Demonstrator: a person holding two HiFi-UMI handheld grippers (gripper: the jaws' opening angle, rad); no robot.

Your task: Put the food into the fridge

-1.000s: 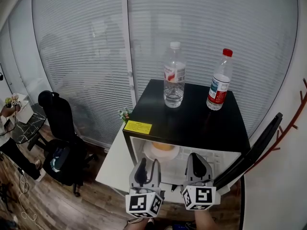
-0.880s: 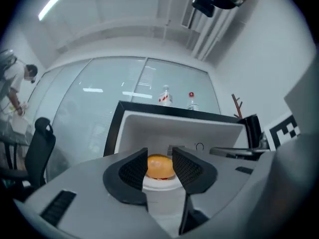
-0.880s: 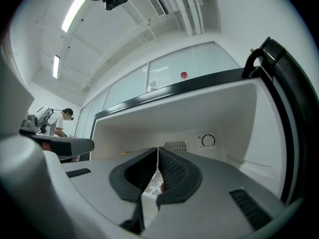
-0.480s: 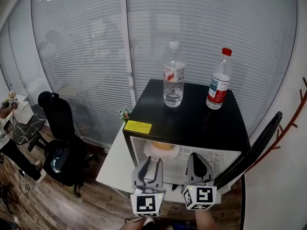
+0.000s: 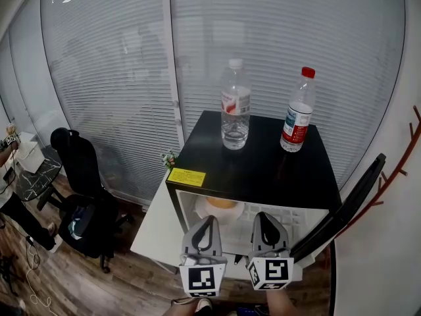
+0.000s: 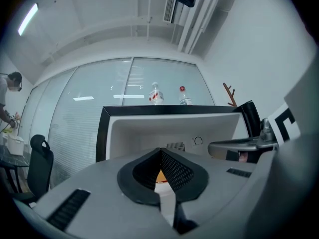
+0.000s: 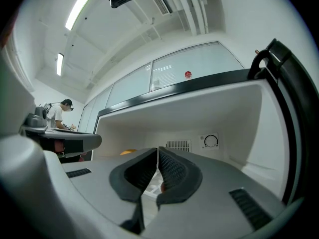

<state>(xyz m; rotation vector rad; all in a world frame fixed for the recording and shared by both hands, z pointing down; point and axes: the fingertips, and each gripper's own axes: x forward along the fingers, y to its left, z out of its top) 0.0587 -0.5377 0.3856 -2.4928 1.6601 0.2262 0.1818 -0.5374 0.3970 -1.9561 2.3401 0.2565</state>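
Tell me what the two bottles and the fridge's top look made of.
White-capped bottle and red-capped bottle: clear plastic by the look, the blinds showing through. Fridge top: smooth black with a faint reflection under the bottles; glass or lacquered metal, unclear.

The small black box-shaped fridge (image 5: 260, 170) has a glossy top and a smooth white plastic lining. On it at twelve o'clock stand a white-capped clear plastic bottle (image 5: 235, 107) and a red-capped clear plastic bottle (image 5: 297, 114). The left claw (image 6: 160, 153) is matt grey plastic with black dimpled rubber pads (image 6: 175, 171). The brown floor (image 5: 79, 285) at eight o'clock looks like wood plank.
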